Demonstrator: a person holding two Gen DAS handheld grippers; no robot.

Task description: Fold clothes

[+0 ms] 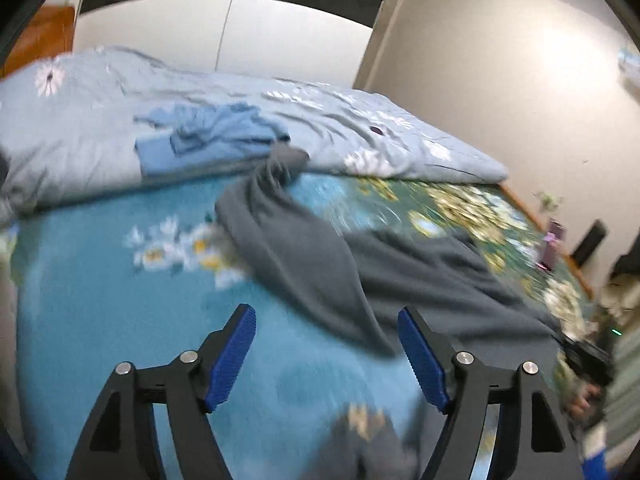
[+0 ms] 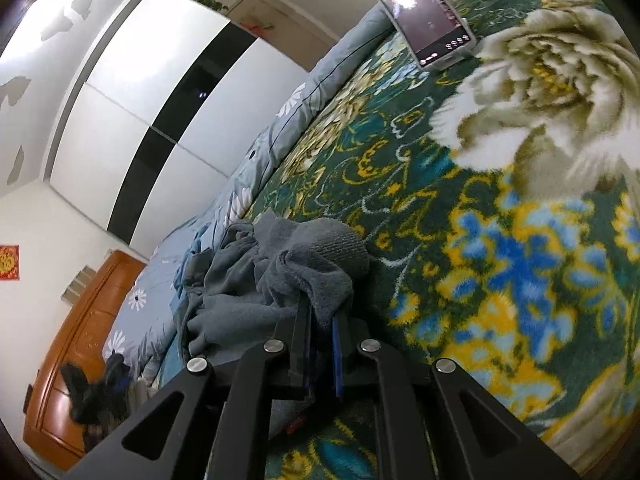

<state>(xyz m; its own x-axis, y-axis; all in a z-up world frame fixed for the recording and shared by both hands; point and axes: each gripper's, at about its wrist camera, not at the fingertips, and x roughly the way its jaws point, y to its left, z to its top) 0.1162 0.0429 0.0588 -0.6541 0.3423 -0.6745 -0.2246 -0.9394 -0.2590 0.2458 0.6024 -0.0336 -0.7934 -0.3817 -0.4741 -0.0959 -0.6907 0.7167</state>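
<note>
One gripper clamped on a grey garment, the other spread and empty

The right gripper (image 2: 320, 320) pinches a bunched fold of the soft grey fleece garment (image 1: 304, 256), which sprawls across the floral blue-green blanket (image 1: 100, 312); the left gripper (image 1: 326, 344) hovers above it, blue pads wide apart, touching nothing.

Sweater (image 1: 304, 256) sprawls across the bed (image 1: 100, 300), folded clothes (image 1: 208, 136) on the duvet (image 1: 72, 136) behind it.
</note>
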